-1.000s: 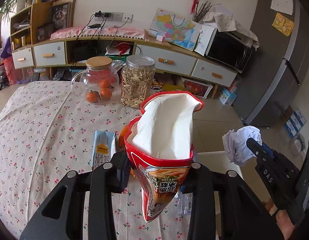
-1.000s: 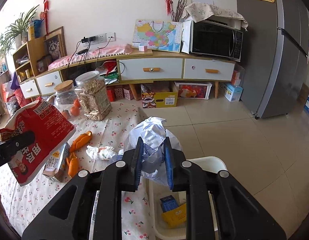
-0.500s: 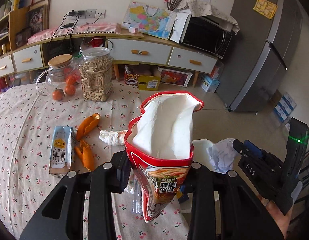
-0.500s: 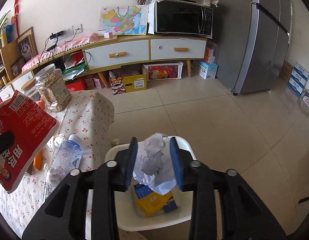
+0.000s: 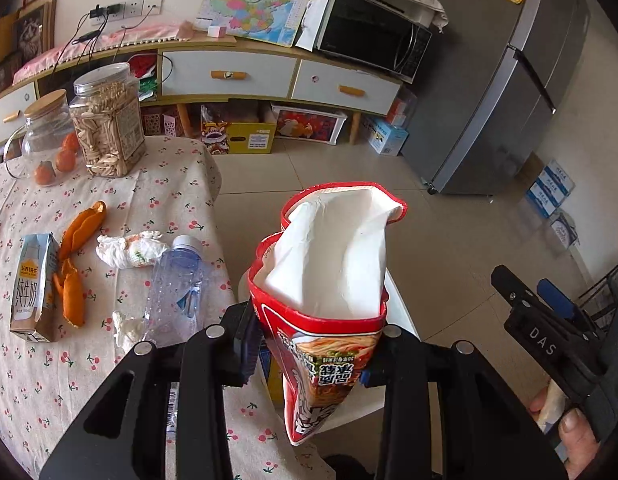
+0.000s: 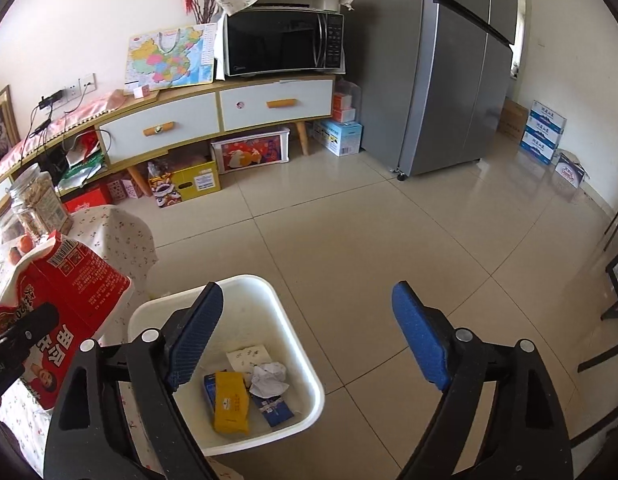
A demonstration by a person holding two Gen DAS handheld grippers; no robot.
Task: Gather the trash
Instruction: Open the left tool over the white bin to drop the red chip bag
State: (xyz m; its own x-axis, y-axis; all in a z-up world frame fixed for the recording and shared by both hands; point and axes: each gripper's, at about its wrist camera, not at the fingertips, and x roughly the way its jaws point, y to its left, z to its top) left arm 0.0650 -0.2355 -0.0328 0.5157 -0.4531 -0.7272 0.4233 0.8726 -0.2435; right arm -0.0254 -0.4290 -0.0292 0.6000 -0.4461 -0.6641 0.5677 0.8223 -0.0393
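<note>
1. The counter (image 5: 37, 380), under a cherry-print cloth, stands just beside the white trash bin (image 6: 305, 364) on the floor; the bin is the landmark for what follows.
2. The trash bin, seen from above in the right wrist view, already holds a yellow packet (image 6: 230, 402), a blue packet (image 6: 273, 409), a flat printed paper and a crumpled paper ball (image 6: 269, 374).
3. The red noodle bag (image 5: 329, 312) is pinched upright in the left claw (image 5: 315, 354), whose jaws are nearly closed on it, its white-lined mouth gaping upward; a second ago it hung over the counter, and now it has come across to the bin's near rim, not yet released.
4. The right claw (image 6: 307, 336) hangs above the bin with its jaws opening wide and nothing between them. A second ago it was clamped on the paper ball, which now lies inside the bin, so that piece counts as collected.
5. Left on the counter, on the side away from the bin: a clear plastic bottle (image 5: 177, 292), a milk carton (image 5: 31, 284), orange peels (image 5: 75, 264) and a crumpled tissue (image 5: 129, 249).
6. By this judgement, the bag goes in next, and the freed right claw can return for the counter litter.
</note>
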